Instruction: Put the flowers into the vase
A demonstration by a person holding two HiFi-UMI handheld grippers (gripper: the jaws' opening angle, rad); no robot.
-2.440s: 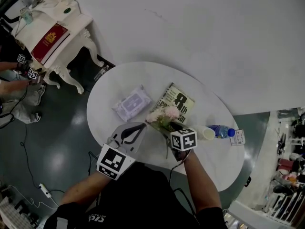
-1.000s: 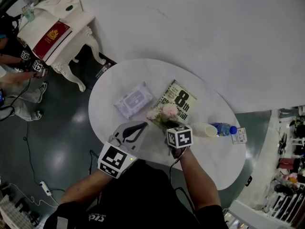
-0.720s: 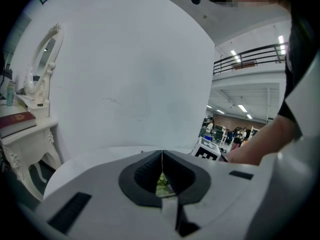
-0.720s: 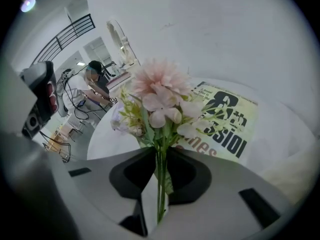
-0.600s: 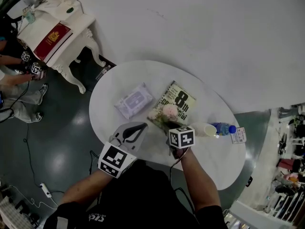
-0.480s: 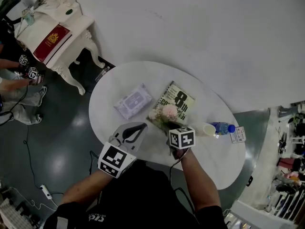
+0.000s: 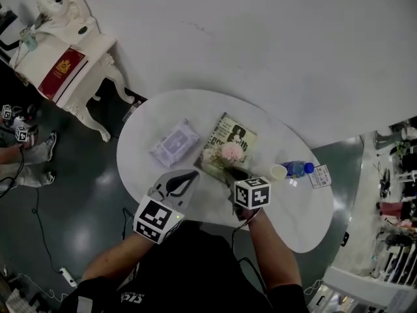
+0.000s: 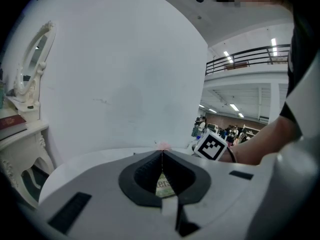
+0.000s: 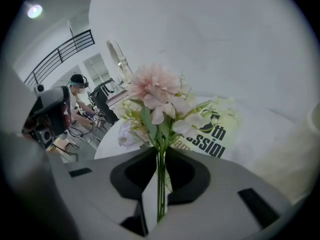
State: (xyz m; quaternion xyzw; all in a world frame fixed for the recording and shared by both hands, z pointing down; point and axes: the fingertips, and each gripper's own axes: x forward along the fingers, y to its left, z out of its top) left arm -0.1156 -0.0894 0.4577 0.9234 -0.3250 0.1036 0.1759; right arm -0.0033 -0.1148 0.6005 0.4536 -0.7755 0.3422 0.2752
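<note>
A small bouquet of pink and white flowers (image 7: 225, 154) with green stems is held over the white oval table (image 7: 140, 129), in front of a magazine. My right gripper (image 7: 237, 173) is shut on the stems; its jaws have just been closing on them. In the right gripper view the blooms (image 9: 155, 94) stand upright above the jaws of the right gripper (image 9: 160, 156), with the thin stems pinched between them. A small white vase (image 7: 278, 172) stands to the right of the bouquet. My left gripper (image 7: 193, 173) is shut and empty, at the near table edge. Its tips meet in the left gripper (image 8: 161, 151) view.
A magazine (image 7: 234, 135) lies behind the flowers, and a lilac wipes packet (image 7: 174, 143) to its left. A blue-capped bottle (image 7: 298, 169) and a card (image 7: 320, 176) lie beside the vase. A white ornate dresser (image 7: 62, 57) stands at the far left. A white wall runs behind the table.
My right gripper has risen a little with the bouquet in it. The left gripper has stayed where it was. The head view has shifted slightly.
</note>
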